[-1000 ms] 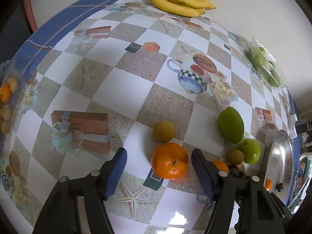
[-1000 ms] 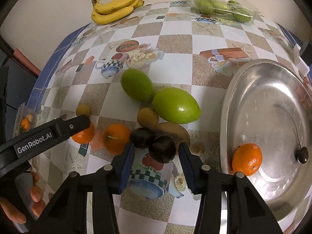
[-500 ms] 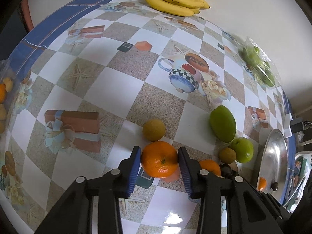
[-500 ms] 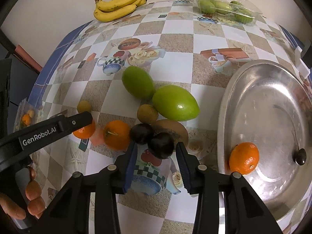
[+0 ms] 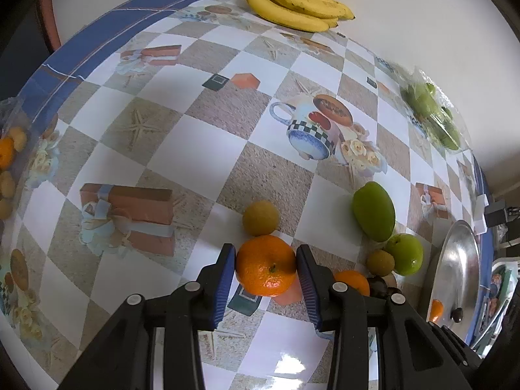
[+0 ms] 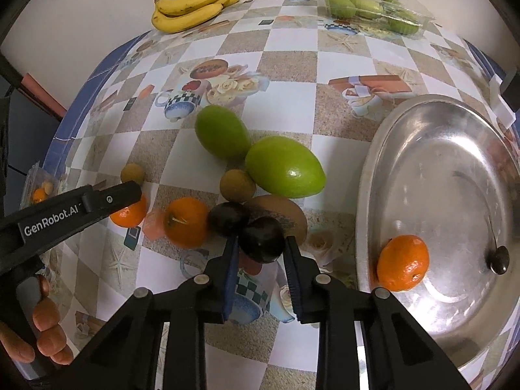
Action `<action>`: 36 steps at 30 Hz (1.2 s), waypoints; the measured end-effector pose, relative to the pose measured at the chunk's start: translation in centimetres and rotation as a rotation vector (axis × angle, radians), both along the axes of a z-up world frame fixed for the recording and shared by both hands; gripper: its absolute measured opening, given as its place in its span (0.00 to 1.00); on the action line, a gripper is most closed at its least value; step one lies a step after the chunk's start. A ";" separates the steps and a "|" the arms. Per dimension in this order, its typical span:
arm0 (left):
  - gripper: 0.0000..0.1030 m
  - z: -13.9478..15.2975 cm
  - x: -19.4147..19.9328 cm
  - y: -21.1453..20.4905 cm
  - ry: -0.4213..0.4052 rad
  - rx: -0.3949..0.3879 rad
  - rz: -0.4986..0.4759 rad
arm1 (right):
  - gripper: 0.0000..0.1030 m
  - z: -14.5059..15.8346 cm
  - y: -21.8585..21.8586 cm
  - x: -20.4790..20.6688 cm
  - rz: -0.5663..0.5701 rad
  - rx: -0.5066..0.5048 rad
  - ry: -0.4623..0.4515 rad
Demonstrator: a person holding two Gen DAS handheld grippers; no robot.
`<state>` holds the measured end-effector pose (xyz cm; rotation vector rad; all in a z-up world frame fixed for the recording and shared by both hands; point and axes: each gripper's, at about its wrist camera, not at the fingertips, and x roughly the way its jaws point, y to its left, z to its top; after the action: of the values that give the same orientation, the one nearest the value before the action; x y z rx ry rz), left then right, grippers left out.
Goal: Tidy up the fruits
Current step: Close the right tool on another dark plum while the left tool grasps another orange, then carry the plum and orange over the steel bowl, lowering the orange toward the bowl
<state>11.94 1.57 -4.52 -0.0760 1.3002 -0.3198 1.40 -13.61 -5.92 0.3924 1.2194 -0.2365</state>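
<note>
Left wrist view showed the left gripper (image 5: pixel 266 261) closed on an orange (image 5: pixel 266 266), both blue pads pressed against its sides, low over the checkered tablecloth (image 5: pixel 182 149). A small yellow-brown fruit (image 5: pixel 260 218) sat just beyond the orange. To the right lay a green mango (image 5: pixel 373 211), a second orange (image 5: pixel 352 282) and a metal tray (image 5: pixel 461 260).

Right wrist view showed the right gripper (image 6: pixel 260 247) with its jaws against the sides of a dark plum (image 6: pixel 261 239); whether it was lifted could not be told. Another plum (image 6: pixel 227 218) touched it on the left, with a kiwi (image 6: pixel 279 209) behind. The tray (image 6: pixel 455 123) held one more orange (image 6: pixel 403 263). Bananas (image 6: pixel 195 3) and a clear box of green fruit (image 6: pixel 373 6) lay at the far edge.
</note>
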 end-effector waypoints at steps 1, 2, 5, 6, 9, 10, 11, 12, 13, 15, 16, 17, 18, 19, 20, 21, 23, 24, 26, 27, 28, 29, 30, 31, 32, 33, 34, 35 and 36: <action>0.40 0.2 0.0 0.1 -0.005 0.000 0.002 | 0.28 0.2 0.0 0.0 -0.001 0.000 -0.005; 0.40 0.4 0.0 0.1 -0.010 -0.001 0.004 | 0.28 0.5 0.0 -0.1 -0.002 0.000 -0.011; 0.40 1.2 -0.1 0.2 -0.031 -0.007 0.010 | 0.28 1.6 -0.1 -0.4 -0.008 0.000 -0.039; 0.40 1.6 -0.2 0.3 -0.042 -0.010 0.012 | 0.28 2.1 -0.2 -0.6 -0.012 -0.002 -0.050; 0.40 2.6 -0.3 0.3 -0.069 -0.018 0.015 | 0.28 3.6 -0.6 -1.1 -0.029 -0.010 -0.089; 0.40 3.0 -0.4 0.3 -0.080 -0.019 0.016 | 0.28 4.0 -0.7 -1.3 -0.035 -0.014 -0.097; 0.40 3.2 -0.4 0.4 -0.087 -0.020 0.017 | 0.28 4.4 -0.8 -1.5 -0.045 -0.019 -0.104; 0.40 3.5 -0.5 0.4 -0.093 -0.021 0.018 | 0.28 4.6 -0.9 -1.6 -0.051 -0.021 -0.106; 0.40 3.8 -0.5 0.4 -0.102 -0.023 0.020 | 0.28 4.8 -1.1 -1.7 -0.059 -0.021 -0.108; 0.40 4.3 -0.6 0.4 -0.114 -0.024 0.022 | 0.28 5.0 -1.5 -2.0 -0.073 -0.018 -0.111; 0.40 4.5 -0.7 0.3 -0.120 -0.024 0.023 | 0.28 5.1 -1.7 -2.1 -0.078 -0.018 -0.110; 0.40 4.8 -0.8 0.3 -0.127 -0.024 0.023 | 0.28 5.0 -1.9 -2.2 -0.085 -0.018 -0.107; 0.40 5.0 -0.9 0.1 -0.133 -0.023 0.022 | 0.28 5.0 -2.1 -2.3 -0.091 -0.019 -0.105; 0.40 5.1 -1.0 -0.1 -0.138 -0.022 0.020 | 0.28 5.0 -2.3 -2.5 -0.097 -0.018 -0.103; 0.40 5.2 -1.1 -0.2 -0.141 -0.022 0.017 | 0.28 4.9 -2.6 -2.6 -0.104 -0.017 -0.099; 0.40 5.3 -1.2 -0.4 -0.143 -0.021 0.015 | 0.28 4.9 -2.8 -2.6 -0.112 -0.015 -0.098; 0.40 5.5 -1.5 -1.0 -0.148 -0.019 0.005 | 0.28 4.8 -3.3 -2.9 -0.128 -0.008 -0.100; 0.40 5.5 -1.7 -1.2 -0.149 -0.018 0.000 | 0.28 4.9 -3.7 -3.1 -0.137 -0.008 -0.100; 0.40 5.7 -2.1 -2.0 -0.155 -0.013 -0.017 | 0.28 4.9 -4.4 -3.5 -0.156 -0.013 -0.099; 0.40 5.8 -2.4 -2.5 -0.158 -0.010 -0.028 | 0.28 5.0 -5.0 -3.8 -0.171 -0.021 -0.096; 0.40 5.8 -2.6 -3.0 -0.161 -0.008 -0.038 | 0.28 5.0 -5.4 -4.1 -0.182 -0.026 -0.095; 0.40 5.9 -2.9 -3.4 -0.164 -0.008 -0.048 | 0.28 5.1 -5.9 -4.4 -0.196 -0.035 -0.097; 0.40 6.0 -3.1 -3.8 -0.167 -0.007 -0.057 | 0.28 5.1 -6.4 -4.7 -0.209 -0.041 -0.095; 0.40 6.1 -3.4 -4.5 -0.173 -0.004 -0.072 | 0.28 5.1 -6.8 -5.0 -0.222 -0.047 -0.091; 0.40 6.2 -3.7 -4.9 -0.176 -0.003 -0.082 | 0.28 5.1 -7.3 -5.3 -0.239 -0.054 -0.087; 0.40 6.3 -4.0 -5.3 -0.181 -0.002 -0.093 | 0.28 5.1 -7.9 -5.6 -0.255 -0.057 -0.085; 0.40 6.5 -4.4 -6.0 -0.187 -0.001 -0.109 | 0.28 5.1 -8.4 -5.9 -0.269 -0.057 -0.083; 0.40 6.6 -4.6 -6.4 -0.190 0.000 -0.120 | 0.28 5.1 -9.0 -6.4 -0.286 -0.056 -0.083; 0.40 6.7 -5.0 -7.1 -0.196 0.001 -0.138 | 0.28 5.1 -9.6 -6.7 -0.300 -0.057 -0.082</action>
<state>6.96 -5.52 2.16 0.0453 1.1137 -0.4340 -5.34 -23.16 -0.86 0.5303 1.0678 -0.5076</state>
